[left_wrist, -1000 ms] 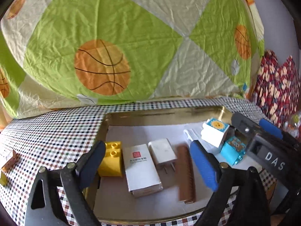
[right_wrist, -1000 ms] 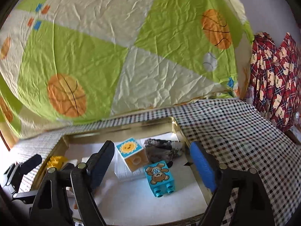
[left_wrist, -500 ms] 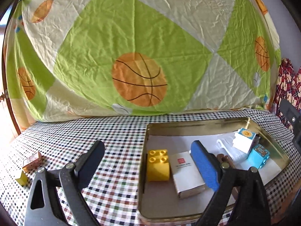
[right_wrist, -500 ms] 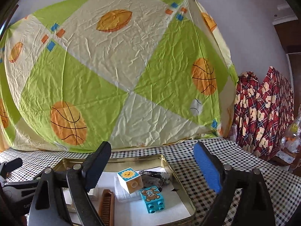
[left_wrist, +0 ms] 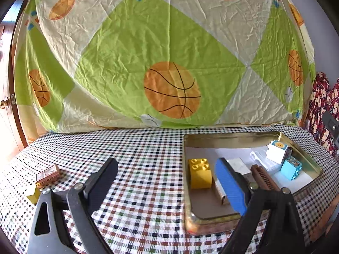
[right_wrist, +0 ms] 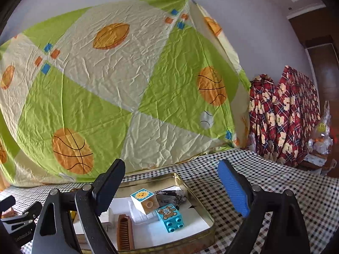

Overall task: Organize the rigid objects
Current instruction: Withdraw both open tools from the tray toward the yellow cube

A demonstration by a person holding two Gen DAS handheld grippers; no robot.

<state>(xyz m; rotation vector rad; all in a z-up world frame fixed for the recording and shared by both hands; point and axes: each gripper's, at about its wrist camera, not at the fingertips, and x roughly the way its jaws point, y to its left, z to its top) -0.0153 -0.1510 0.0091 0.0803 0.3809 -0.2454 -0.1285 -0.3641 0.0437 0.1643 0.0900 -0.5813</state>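
- Left gripper [left_wrist: 167, 182]: jaws spread wide, nothing between them, hanging over the checked tablecloth [left_wrist: 137, 158] just left of the gold tin tray [left_wrist: 233, 136]; blue finger pad [left_wrist: 231, 187] hiding part of the tray's contents.
- Right gripper [right_wrist: 171, 188]: likewise spread wide and empty, raised above the tray [right_wrist: 197, 194], black finger [right_wrist: 108, 187] covering the tray's left part.
- Inside the tray, on white paper: yellow brick [left_wrist: 200, 173] near the left wall, studs up; white box [left_wrist: 238, 165] right of it, partly behind the blue pad; brown comb [left_wrist: 264, 177] further right, lying lengthwise.
- Toward the tray's far right corner: sun-printed cube [right_wrist: 145, 201] tilted on a clear plastic piece [right_wrist: 139, 217]; blue bear brick [right_wrist: 170, 218] just in front of it, touching; dark crumpled item [right_wrist: 171, 196] behind, kind unclear.
- Outside the tray, well to its left on the cloth: small wooden box [left_wrist: 48, 174] and a yellow block [left_wrist: 34, 194] beside it.
- Behind the tray: basketball-print sheet [left_wrist: 169, 63] as backdrop; red patterned fabric [right_wrist: 284, 116] to the right.
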